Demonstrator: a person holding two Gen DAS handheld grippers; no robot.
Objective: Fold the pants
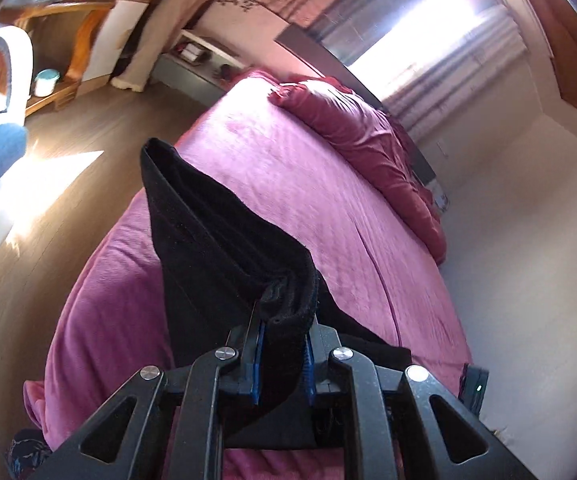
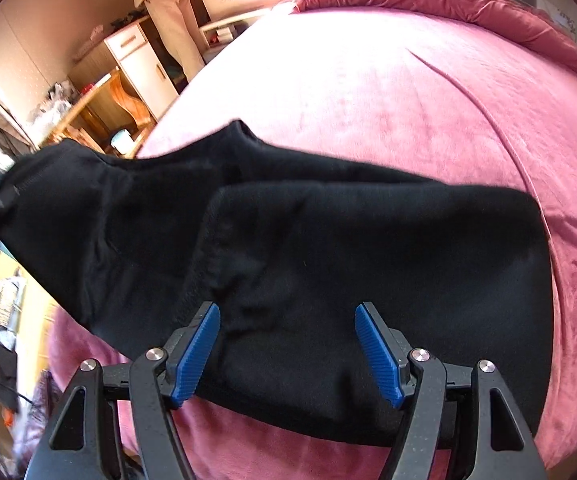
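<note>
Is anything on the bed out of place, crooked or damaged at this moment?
Nothing looks damaged or spilled. The black pants lie partly folded on the pink bed, one end lifted by the left gripper, so that end hangs askew. The right gripper is open above the fold. The red duvet is bunched at the bed's far side.

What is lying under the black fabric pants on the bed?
Under the black fabric pants lies the pink plush bed cover, showing all around them. The part of the cover directly beneath is hidden. The left gripper holds one end raised; the right gripper is open above them.
</note>
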